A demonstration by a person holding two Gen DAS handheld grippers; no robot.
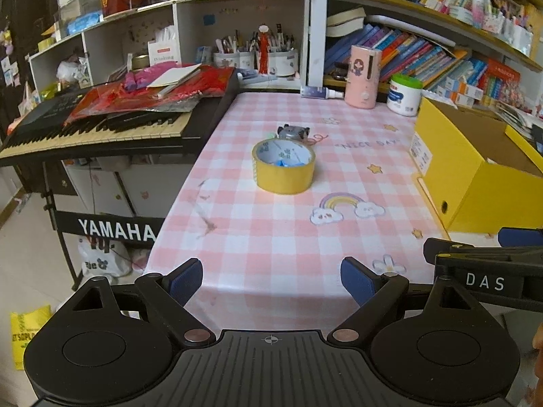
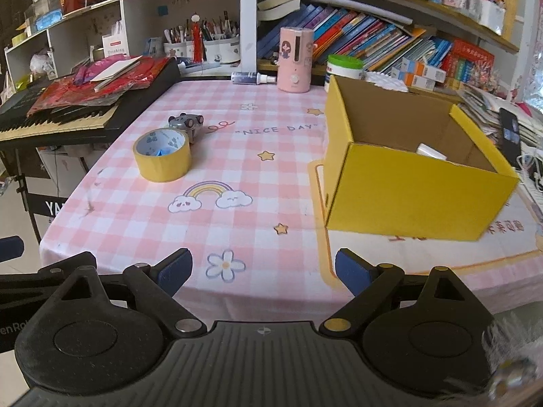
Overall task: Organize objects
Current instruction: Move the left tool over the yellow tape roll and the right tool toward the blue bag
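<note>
The left tool (image 1: 271,283) gapes wide, holding nothing. The right tool (image 2: 263,271) does likewise, above the table (image 2: 271,169).

1. The left gripper (image 1: 271,279) has a matte black body with a ribbed centre plate, a small white crosshair mark and two round discs.
2. Its fingers (image 1: 185,283) carry blue ribbed pads; copper-coloured pins sit at the joints.
3. The right gripper (image 2: 263,271) matches, with one silver and one yellow pin.
</note>
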